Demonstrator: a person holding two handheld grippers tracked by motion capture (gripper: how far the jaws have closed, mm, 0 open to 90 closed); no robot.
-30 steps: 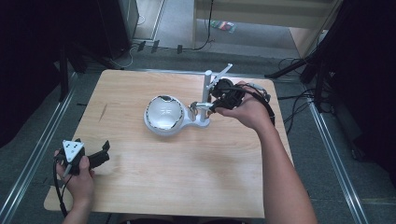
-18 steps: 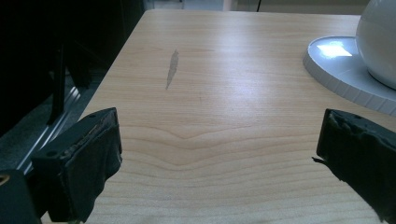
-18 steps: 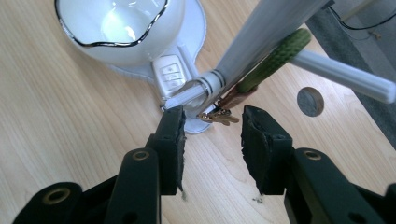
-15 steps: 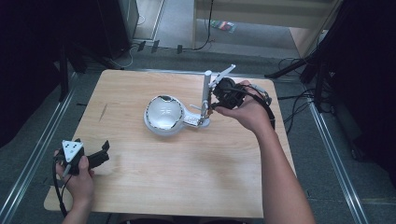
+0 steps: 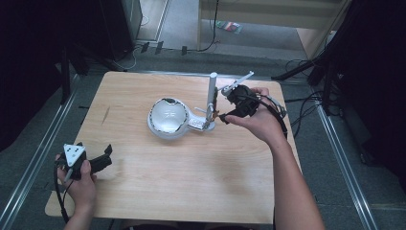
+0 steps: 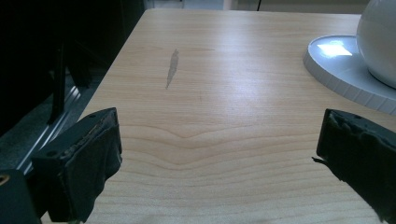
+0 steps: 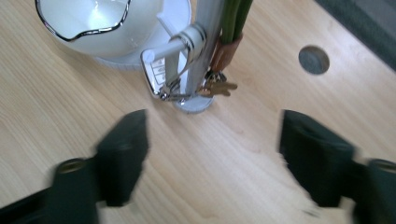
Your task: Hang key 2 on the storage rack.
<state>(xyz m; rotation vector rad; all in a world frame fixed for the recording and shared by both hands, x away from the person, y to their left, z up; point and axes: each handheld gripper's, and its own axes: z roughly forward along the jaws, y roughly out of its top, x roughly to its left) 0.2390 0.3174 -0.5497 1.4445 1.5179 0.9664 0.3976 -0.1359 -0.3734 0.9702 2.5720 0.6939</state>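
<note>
A white dome (image 5: 167,115) on a round base sits mid-table, joined to a white upright post (image 5: 211,96). A bunch of keys (image 7: 217,87) on a green strap (image 7: 236,14) hangs against the post (image 7: 205,42). My right gripper (image 5: 223,105) is just right of the post. Its jaws have just been opening and stand wide with only bare table between them (image 7: 219,158), the keys a little ahead. My left gripper (image 5: 106,157) rests at the table's near left, open and empty (image 6: 215,163), pointing toward the dome's base (image 6: 336,60).
The wooden table (image 5: 191,182) has a grey scuff mark (image 6: 173,67) at the left and a round cable hole (image 7: 314,59) near the post. Metal rails run along both sides of the table. Cables trail on the floor at the right.
The right gripper's jaws have spread apart beside the post, and the hand has shifted slightly. The left hand and gripper have stayed put.
</note>
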